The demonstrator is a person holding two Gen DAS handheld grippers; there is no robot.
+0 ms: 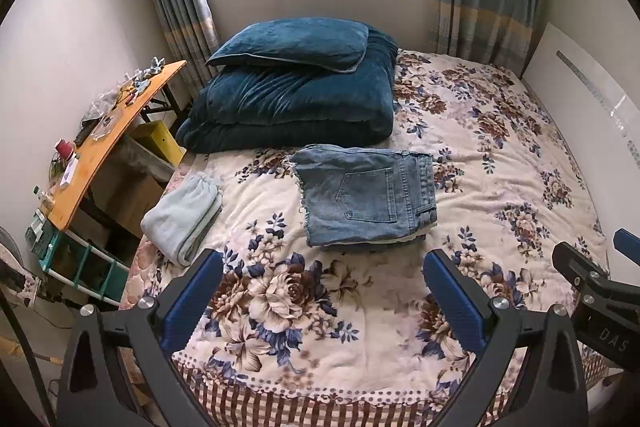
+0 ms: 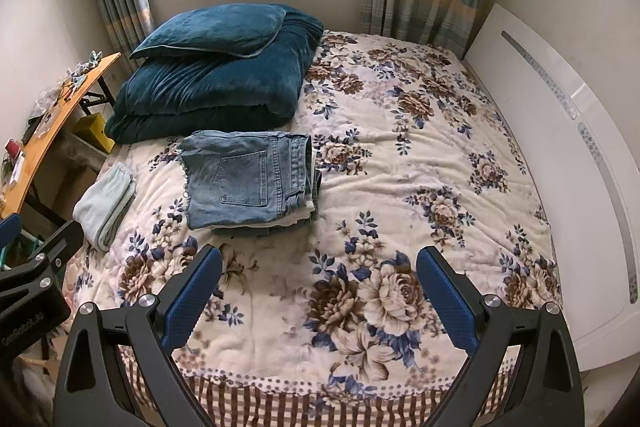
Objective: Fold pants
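Observation:
A pair of blue denim pants (image 1: pixel 366 193) lies folded into a compact stack on the floral bedspread (image 1: pixel 500 187), back pocket up; it also shows in the right wrist view (image 2: pixel 248 183). A folded pale green pair (image 1: pixel 182 217) lies to its left near the bed's edge, also in the right wrist view (image 2: pixel 105 205). My left gripper (image 1: pixel 322 301) is open and empty above the bed's near part, short of the denim. My right gripper (image 2: pixel 318 297) is open and empty, to the right of the left one.
A folded dark teal quilt with a pillow (image 1: pixel 296 87) sits at the back left of the bed. A wooden side table (image 1: pixel 108 143) with clutter stands left of the bed. A white headboard (image 2: pixel 560 155) runs along the right. A window and curtains are behind.

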